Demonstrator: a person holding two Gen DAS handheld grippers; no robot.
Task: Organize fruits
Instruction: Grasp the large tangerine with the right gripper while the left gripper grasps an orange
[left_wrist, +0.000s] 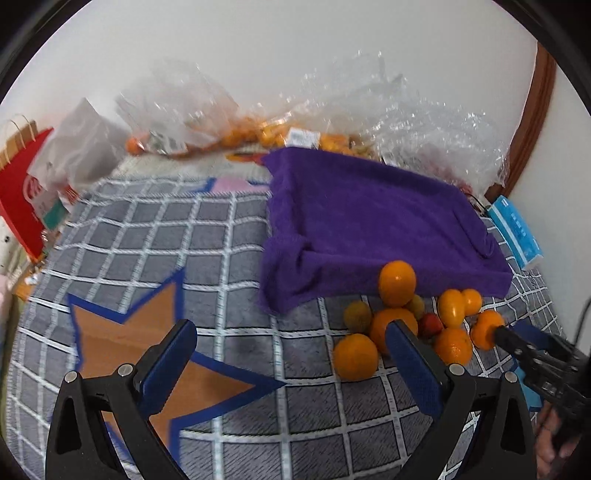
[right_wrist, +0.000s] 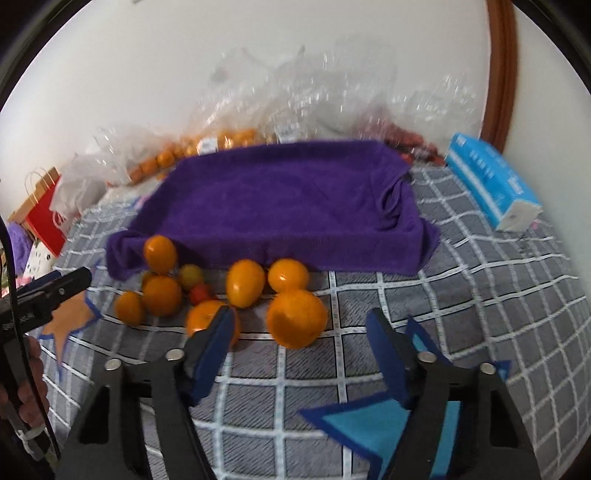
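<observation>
About ten loose fruits (right_wrist: 236, 295), oranges and smaller yellow and red ones, cluster on the checked cloth against the near edge of the purple towel (right_wrist: 280, 206). Largest orange (right_wrist: 296, 323) sits nearest. Right hand-held gripper (right_wrist: 299, 354): jaws apart, nothing between them, aimed at that orange. Left hand-held gripper (left_wrist: 291, 365): jaws wide apart, empty, just left of the pile.

Risks, judged: round fruit may roll off when nudged by a pad; the two grippers crowd the same pile and could collide; soft small fruit could bruise under a hard squeeze.
</observation>
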